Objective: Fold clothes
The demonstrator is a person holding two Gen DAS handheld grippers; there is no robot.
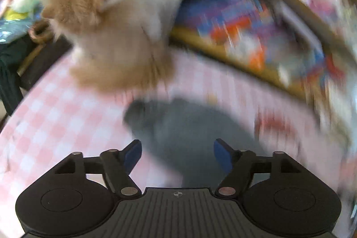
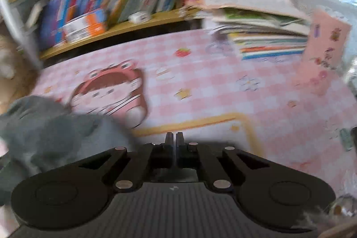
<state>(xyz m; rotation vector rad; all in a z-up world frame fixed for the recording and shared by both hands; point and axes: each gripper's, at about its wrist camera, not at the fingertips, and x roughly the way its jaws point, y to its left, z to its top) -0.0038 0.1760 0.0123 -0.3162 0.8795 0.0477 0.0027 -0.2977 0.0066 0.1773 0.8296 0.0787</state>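
A grey garment (image 1: 187, 126) lies bunched on the pink checked table cover (image 1: 55, 117). My left gripper (image 1: 177, 152) is open just above its near edge, blue pads apart, holding nothing. In the right wrist view the same grey garment (image 2: 51, 133) lies at the lower left. My right gripper (image 2: 174, 137) is shut and empty, to the right of the garment over the table cover (image 2: 212, 81). Both views are blurred by motion.
A fluffy tan dog (image 1: 107, 21) stands on the table just beyond the garment. A bookshelf (image 2: 111, 3) full of books runs along the back. A stack of books and papers (image 2: 256, 26) sits at the back right of the table.
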